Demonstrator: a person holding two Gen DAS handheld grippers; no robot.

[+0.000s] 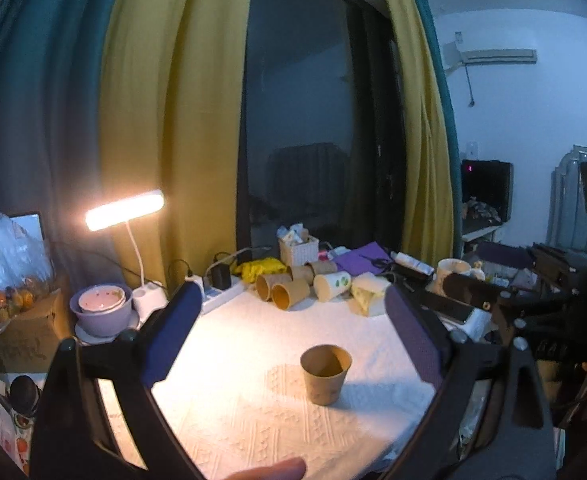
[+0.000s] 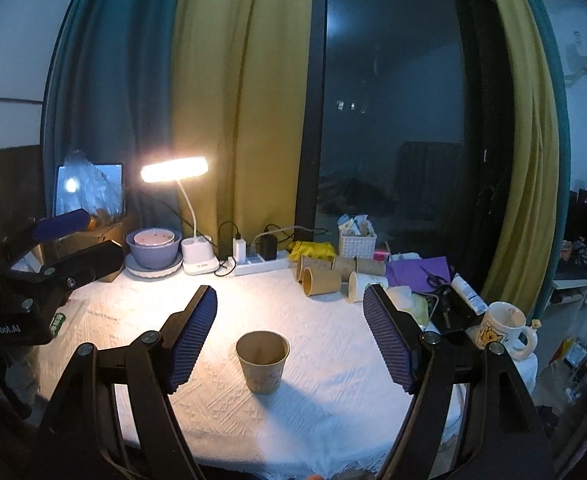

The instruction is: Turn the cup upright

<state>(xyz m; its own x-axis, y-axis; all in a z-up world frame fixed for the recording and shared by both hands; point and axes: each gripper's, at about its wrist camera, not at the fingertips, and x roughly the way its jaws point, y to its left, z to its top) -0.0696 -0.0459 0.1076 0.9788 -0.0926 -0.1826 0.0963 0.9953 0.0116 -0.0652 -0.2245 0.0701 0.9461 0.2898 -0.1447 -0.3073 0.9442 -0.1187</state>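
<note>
From the left wrist the brown paper cup (image 1: 326, 374) stands mouth-up on the white cloth (image 1: 253, 408) ahead of the spread, empty left gripper (image 1: 289, 334), while the right wrist shows the right gripper (image 2: 289, 338) likewise released around nothing, so the flip looks finished

A lived-in home room: curtains (image 2: 237, 100) at a night window, desk lamp (image 2: 173, 169), cluttered table (image 2: 333, 380), wall air conditioner (image 1: 493, 56).

Matt paper cup (image 2: 262, 362), embossed white cloth (image 2: 333, 420)
</note>
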